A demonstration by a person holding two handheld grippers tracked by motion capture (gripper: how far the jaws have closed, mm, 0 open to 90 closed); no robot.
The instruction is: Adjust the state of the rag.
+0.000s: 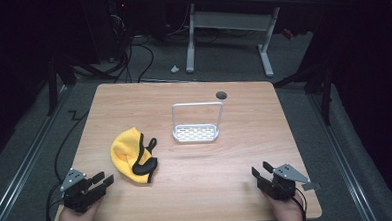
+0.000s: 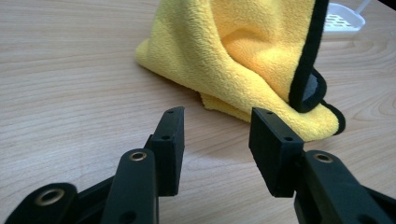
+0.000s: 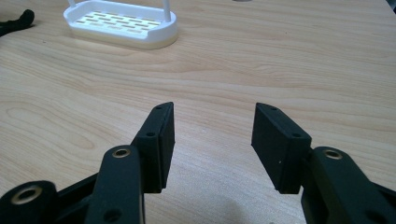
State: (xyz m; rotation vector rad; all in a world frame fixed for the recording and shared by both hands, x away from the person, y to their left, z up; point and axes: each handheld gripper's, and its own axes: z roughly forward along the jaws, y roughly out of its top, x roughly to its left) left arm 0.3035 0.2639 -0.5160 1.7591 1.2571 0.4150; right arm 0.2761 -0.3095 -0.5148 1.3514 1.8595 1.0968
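Note:
A crumpled yellow cloth with black trim [image 1: 131,154] lies on the left half of the wooden table [image 1: 197,190]. In the left gripper view the cloth [image 2: 233,51] lies just beyond my left gripper [image 2: 217,119], whose jaws stand open and apart from it, with bare wood between them. In the high view the left gripper [image 1: 104,178] rests near the front left corner. My right gripper [image 1: 260,169] sits near the front right corner, open and empty [image 3: 214,112]. A white slotted rack with a wire handle [image 1: 196,132] stands mid-table [image 3: 122,23].
A round cable hole [image 1: 221,95] sits near the table's far edge. A white-legged desk [image 1: 228,29] and cables on the floor lie beyond the table. Bare wood stretches between the two grippers.

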